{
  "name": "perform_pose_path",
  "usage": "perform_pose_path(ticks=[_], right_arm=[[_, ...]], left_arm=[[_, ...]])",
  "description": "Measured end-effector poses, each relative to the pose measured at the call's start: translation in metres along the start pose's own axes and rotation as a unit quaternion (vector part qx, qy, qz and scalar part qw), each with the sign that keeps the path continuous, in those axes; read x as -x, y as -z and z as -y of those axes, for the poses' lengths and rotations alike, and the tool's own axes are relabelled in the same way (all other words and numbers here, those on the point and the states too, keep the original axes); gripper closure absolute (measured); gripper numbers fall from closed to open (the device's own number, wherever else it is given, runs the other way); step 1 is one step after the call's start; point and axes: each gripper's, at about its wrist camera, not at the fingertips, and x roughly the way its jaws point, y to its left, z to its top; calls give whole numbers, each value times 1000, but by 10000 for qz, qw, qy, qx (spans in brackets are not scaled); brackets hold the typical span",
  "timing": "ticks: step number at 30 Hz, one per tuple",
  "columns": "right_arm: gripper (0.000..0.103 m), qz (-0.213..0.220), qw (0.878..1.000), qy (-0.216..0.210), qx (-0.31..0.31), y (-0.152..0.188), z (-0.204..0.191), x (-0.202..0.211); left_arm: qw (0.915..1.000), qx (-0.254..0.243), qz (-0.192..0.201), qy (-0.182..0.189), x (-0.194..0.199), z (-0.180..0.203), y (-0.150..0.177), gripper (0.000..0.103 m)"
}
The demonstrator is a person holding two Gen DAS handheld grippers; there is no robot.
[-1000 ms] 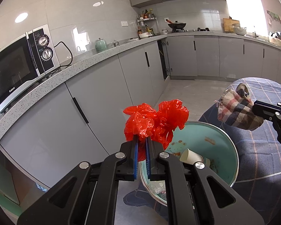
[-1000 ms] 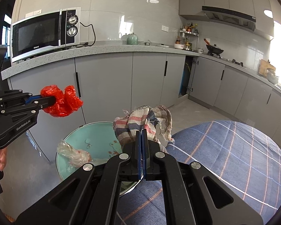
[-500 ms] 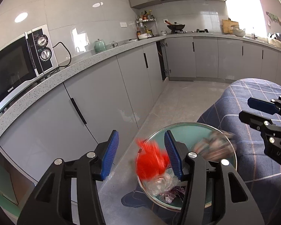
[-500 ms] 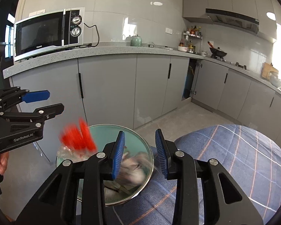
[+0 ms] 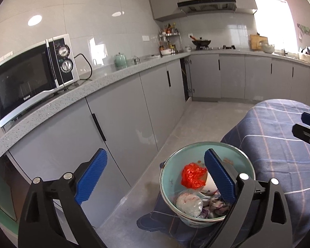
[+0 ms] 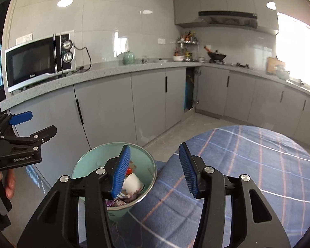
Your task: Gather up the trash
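A pale green bin [image 5: 235, 155] stands on the floor beside the table. Inside it lie the crumpled red plastic bag [image 5: 192, 176], a white paper cup [image 5: 209, 184], a clear plastic wad [image 5: 189, 204] and the checked cloth [image 5: 216, 203]. My left gripper [image 5: 155, 175] is open and empty above the bin's left side. My right gripper [image 6: 154, 167] is open and empty above the bin [image 6: 88, 161], where the cup [image 6: 132, 183] shows. Each gripper appears in the other's view, the right [image 5: 308, 128] and the left [image 6: 31, 124].
The table under a blue plaid cloth [image 6: 248, 165] lies to the right of the bin. Grey cabinets [image 5: 117, 124] run behind, with a microwave [image 5: 29, 78] on the worktop. One cabinet door [image 6: 189, 91] is ajar. Bare floor [image 5: 202, 115] stretches beyond the bin.
Both grippers opened. The red bag dropped from the left and the checked cloth from the right, both into the bin. Both grippers have since risen and opened wider.
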Motion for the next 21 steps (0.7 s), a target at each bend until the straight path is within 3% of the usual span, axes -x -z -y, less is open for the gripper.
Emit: perform_pose_path(ticks=[8,21], right_arm=[[51,351,9992,199,49,-5,4,38],[50,431,9989,208,-2,-6,9,45]], left_arm=[[9994,65,333,73,26,-1,-13,7],[9990,16,438,53,35,0,-17,6]])
